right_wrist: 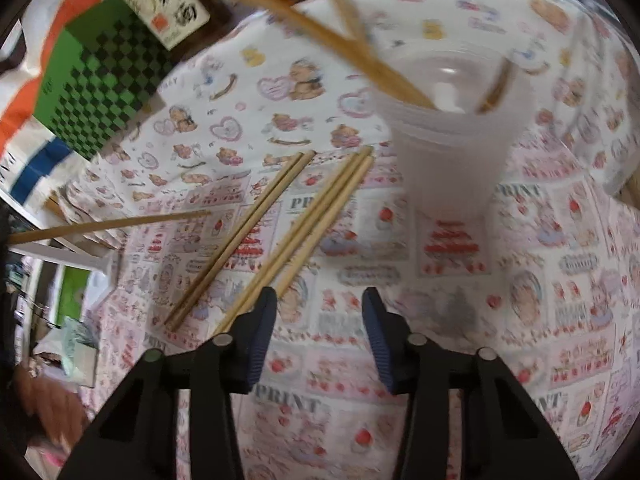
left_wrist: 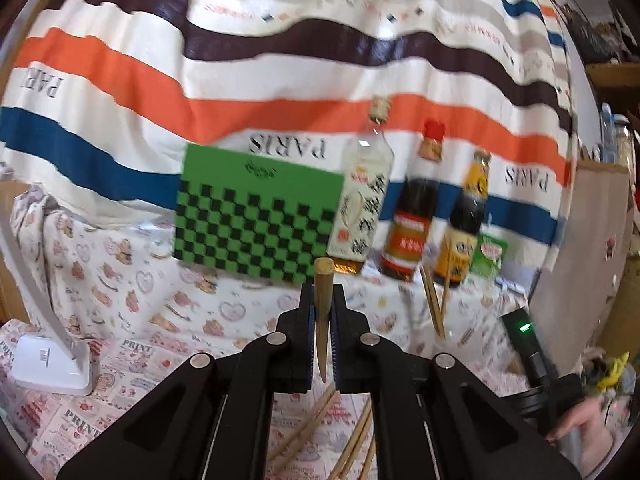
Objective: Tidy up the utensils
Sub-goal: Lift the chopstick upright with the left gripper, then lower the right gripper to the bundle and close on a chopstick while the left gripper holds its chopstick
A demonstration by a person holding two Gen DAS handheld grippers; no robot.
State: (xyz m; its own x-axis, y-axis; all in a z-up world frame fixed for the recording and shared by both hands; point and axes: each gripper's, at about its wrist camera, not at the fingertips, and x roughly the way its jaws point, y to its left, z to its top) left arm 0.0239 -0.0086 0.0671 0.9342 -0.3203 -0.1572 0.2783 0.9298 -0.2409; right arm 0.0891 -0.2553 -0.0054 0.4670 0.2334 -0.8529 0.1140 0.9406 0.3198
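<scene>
Left gripper (left_wrist: 323, 300): jaws closed on one chopstick (left_wrist: 322, 312), held upright, thick end up, tip pointing down between the fingers, raised above the tabletop (left_wrist: 132, 308).

Right gripper (right_wrist: 320, 312): jaws open, nothing between them, hovering over the printed tablecloth (right_wrist: 540, 280); its left finger lies just beside the near ends of the loose chopsticks.

Loose chopsticks, tabletop, right-wrist view: one pair (right_wrist: 240, 240) lying side by side, left; a second bundle (right_wrist: 304, 232) just right of it, roughly parallel, all slanting from near-left to far-right. The same sticks show partly under the left gripper in its own view.

Cup (right_wrist: 448, 152): translucent plastic, upright on the tabletop, far-right of the loose sticks. Holds several chopsticks (right_wrist: 320, 36) leaning out over the rim to the far left; another stick (right_wrist: 496, 84) at the right inner wall. Exact count blurred.

Single stick (right_wrist: 108, 226): juts in from the left edge of the right-wrist view, above the cloth; its holder is out of view.

Lamp base (left_wrist: 52, 368): white, near left.

Far row, left to right: green checkered box (left_wrist: 256, 212), white carton (left_wrist: 360, 204), two dark sauce bottles (left_wrist: 416, 208), small green pack (left_wrist: 490, 256).

Backdrop: striped cloth (left_wrist: 240, 60) printed "PARIS".
</scene>
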